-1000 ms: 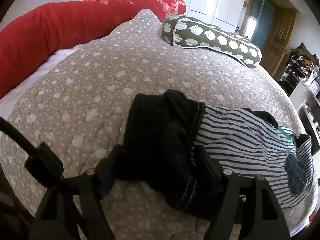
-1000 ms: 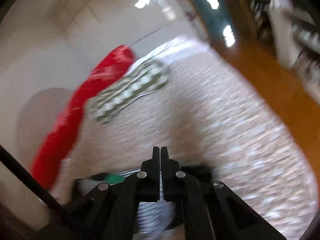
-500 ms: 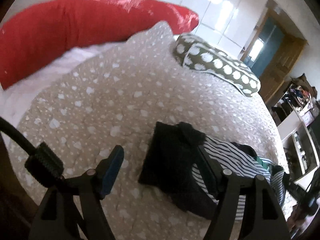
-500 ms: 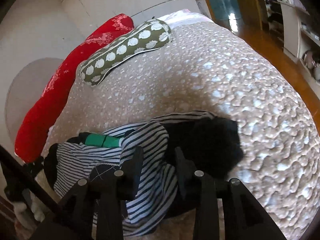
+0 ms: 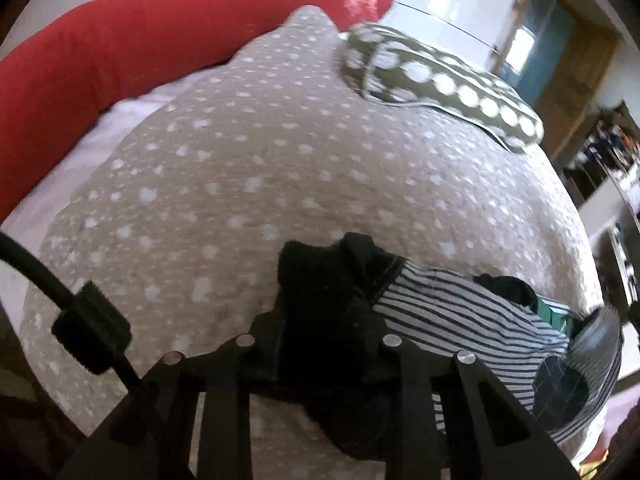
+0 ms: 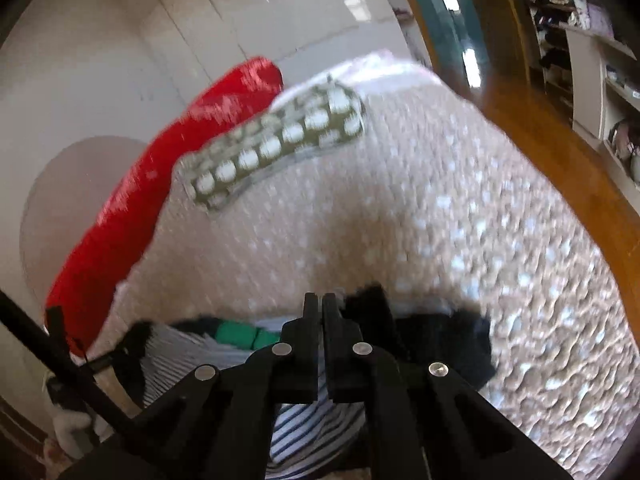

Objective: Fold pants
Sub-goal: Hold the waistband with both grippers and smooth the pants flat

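While the black pants (image 5: 320, 320) lie bunched at the near edge of the beige spotted quilt (image 5: 248, 184), the left gripper (image 5: 320, 344) has just been closing and now pinches their dark fabric between its fingers. Just beside them a striped garment (image 5: 472, 320) is heaped along the same edge. The right gripper (image 6: 321, 312) has its fingers pressed together above that heap, with nothing visible between them.

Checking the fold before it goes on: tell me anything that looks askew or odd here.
The pants lie bunched near the quilt's front edge, not flat: black lining turned out, striped cloth rumpled. The left gripper, just closing, pinches the black part.
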A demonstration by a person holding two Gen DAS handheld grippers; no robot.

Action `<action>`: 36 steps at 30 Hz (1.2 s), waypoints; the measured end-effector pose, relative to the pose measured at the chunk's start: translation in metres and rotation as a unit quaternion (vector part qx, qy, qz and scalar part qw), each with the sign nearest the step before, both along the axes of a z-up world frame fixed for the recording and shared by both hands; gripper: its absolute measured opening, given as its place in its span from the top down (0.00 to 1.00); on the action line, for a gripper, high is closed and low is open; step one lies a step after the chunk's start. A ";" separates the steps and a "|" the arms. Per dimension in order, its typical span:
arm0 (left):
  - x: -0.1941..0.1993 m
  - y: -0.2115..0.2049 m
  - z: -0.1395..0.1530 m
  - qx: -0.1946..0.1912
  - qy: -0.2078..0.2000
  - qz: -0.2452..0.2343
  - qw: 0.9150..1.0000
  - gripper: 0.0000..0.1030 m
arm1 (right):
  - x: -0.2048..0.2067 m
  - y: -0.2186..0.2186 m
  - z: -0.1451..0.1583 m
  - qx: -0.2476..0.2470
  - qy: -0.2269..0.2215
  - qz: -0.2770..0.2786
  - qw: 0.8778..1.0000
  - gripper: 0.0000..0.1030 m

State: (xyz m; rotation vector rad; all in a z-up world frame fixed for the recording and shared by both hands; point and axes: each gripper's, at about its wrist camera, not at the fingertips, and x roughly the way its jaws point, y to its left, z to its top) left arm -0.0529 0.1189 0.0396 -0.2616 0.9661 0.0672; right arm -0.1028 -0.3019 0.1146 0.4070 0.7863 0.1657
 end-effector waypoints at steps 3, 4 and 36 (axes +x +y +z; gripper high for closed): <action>-0.004 0.009 -0.006 -0.022 -0.007 0.019 1.000 0.75 | -0.004 -0.003 0.005 -0.023 -0.013 -0.012 1.000 0.98; -0.006 0.013 -0.010 -0.039 -0.007 0.032 0.999 0.74 | -0.005 -0.004 0.002 -0.033 -0.011 -0.018 0.999 0.97; -0.084 -0.018 0.058 -0.090 -0.098 -0.043 0.990 0.64 | -0.037 -0.030 -0.020 -0.049 -0.022 -0.081 0.995 0.76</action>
